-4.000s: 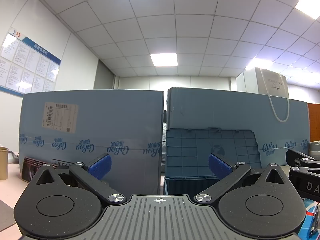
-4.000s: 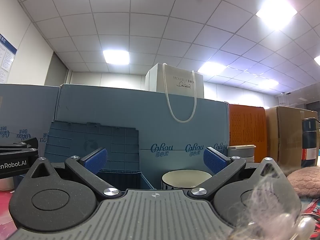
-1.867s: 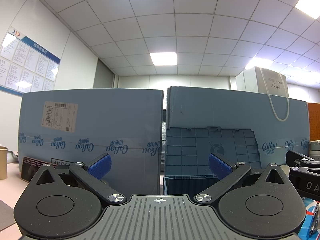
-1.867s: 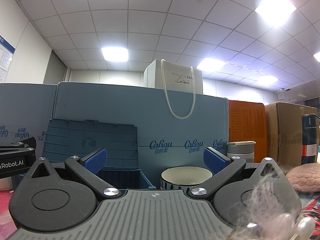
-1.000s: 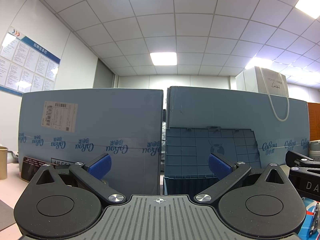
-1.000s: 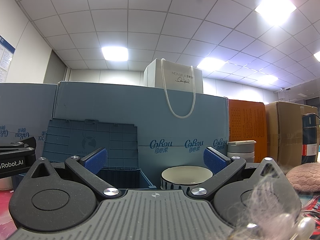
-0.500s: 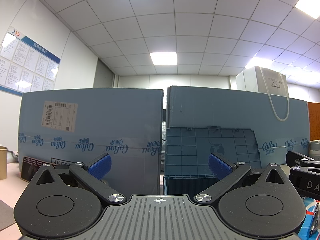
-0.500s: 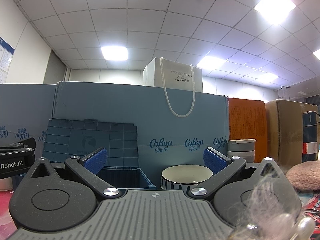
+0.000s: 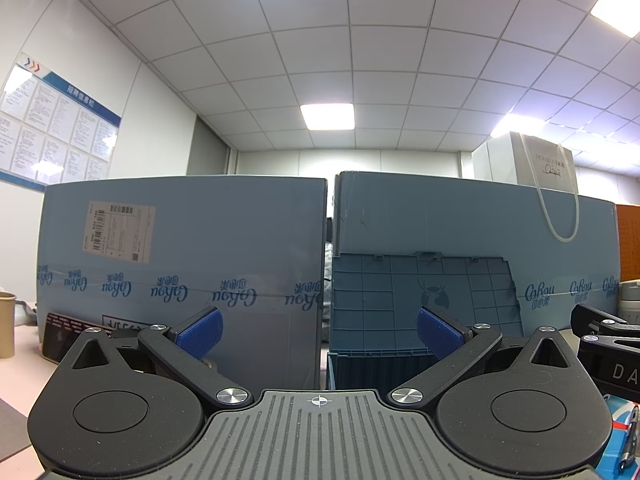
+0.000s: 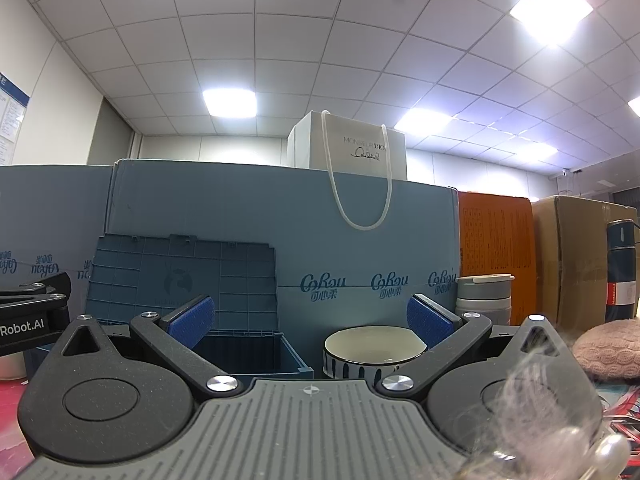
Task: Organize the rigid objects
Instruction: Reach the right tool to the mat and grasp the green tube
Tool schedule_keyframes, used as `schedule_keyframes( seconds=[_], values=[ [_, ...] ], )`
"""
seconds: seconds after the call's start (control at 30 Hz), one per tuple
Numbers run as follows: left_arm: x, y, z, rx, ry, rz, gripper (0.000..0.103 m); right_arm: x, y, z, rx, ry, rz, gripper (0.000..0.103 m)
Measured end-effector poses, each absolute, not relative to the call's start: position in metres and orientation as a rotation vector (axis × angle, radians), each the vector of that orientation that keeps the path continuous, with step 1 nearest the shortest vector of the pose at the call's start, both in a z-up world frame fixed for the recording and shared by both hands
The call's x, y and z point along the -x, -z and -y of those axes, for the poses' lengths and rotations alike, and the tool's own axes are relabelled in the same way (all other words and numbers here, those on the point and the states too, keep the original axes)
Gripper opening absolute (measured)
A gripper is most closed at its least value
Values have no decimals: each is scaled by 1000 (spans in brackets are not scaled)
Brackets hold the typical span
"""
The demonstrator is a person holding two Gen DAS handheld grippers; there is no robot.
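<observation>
My left gripper (image 9: 318, 330) is open and empty, low over the table, facing a blue storage bin (image 9: 376, 362) whose lid (image 9: 420, 280) stands open against a blue carton. My right gripper (image 10: 310, 320) is open and empty. Ahead of it stands a white bowl with dark stripes (image 10: 374, 354), to the right of the same bin (image 10: 248, 350). A grey lidded cup (image 10: 484, 296) stands behind the bowl to the right. A dark bottle (image 10: 620, 268) stands at the far right.
Two tall blue cartons (image 9: 180, 264) wall off the back. A white gift bag (image 10: 352, 152) sits on top. Orange (image 10: 496, 248) and brown boxes (image 10: 576, 256) stand at right. A pink knitted cushion (image 10: 608, 350), a tan cup (image 9: 6, 330) and a pen (image 9: 628, 440) lie nearby.
My right gripper has tilted slightly, so the bowl shows a little more inside. My left gripper has not moved.
</observation>
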State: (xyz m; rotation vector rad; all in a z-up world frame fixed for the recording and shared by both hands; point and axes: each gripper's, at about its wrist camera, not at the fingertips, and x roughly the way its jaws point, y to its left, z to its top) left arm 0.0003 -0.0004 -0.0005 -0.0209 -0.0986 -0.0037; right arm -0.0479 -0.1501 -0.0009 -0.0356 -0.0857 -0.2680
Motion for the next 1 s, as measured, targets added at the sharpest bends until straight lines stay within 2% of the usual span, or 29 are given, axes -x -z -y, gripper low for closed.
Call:
schedule_keyframes(
  seconds=[0.3,0.5,0.7,0.83,0.93,1.0],
  values=[
    [2,2,-1,30,-1,109,103,52,0,154,-1,267,85,103],
    [8,2,-9,72,33,140,103,74,-16,174,-134,254,63,103],
    [24,-11,1,-23,139,166,103,96,-43,231,-294,251,-151,103],
    [27,-32,9,-18,265,91,103,102,-39,275,-459,285,-307,103],
    [22,-46,15,9,364,-16,103,104,-29,304,-613,313,-410,98],
    [17,-54,18,24,411,-78,103,102,-23,314,-672,338,-464,89]
  ],
)
